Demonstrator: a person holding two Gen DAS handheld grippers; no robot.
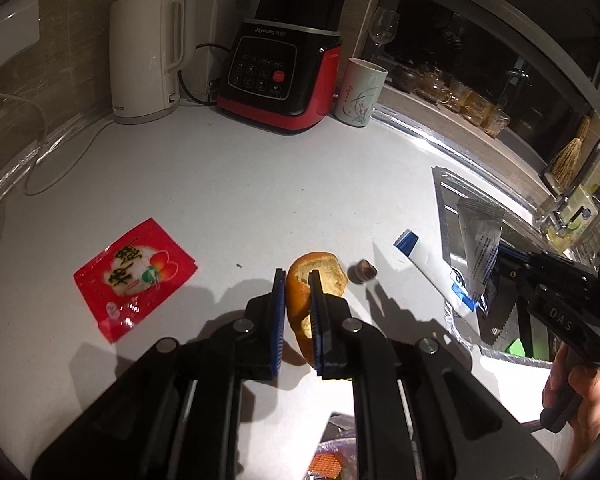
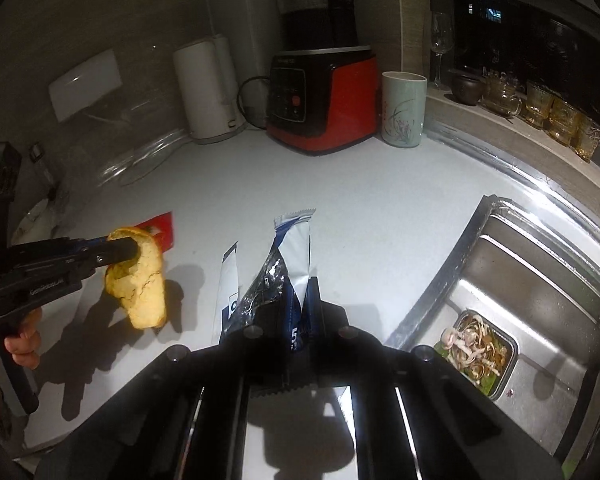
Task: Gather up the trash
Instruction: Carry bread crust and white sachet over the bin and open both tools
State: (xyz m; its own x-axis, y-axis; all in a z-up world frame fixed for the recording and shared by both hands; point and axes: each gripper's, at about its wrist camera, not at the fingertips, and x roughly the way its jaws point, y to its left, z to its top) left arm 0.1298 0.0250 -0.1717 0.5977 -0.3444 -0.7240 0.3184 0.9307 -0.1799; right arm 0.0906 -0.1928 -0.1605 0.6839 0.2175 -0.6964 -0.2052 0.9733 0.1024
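Two bits of trash hang above the table (image 1: 228,184): the left tongs (image 1: 296,280) pinch an orange peel (image 1: 320,276), and the right tongs (image 2: 288,300) are clamped on a silver-blue wrapper (image 2: 290,256). A red packet (image 1: 134,276) lies flat on the table left of the peel, a white-blue wrapper (image 1: 428,264) beside the sink (image 2: 540,280).

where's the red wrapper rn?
Left wrist view: the red wrapper lies flat on the white counter, left of the left gripper holding the orange peel, in front of the kettle.
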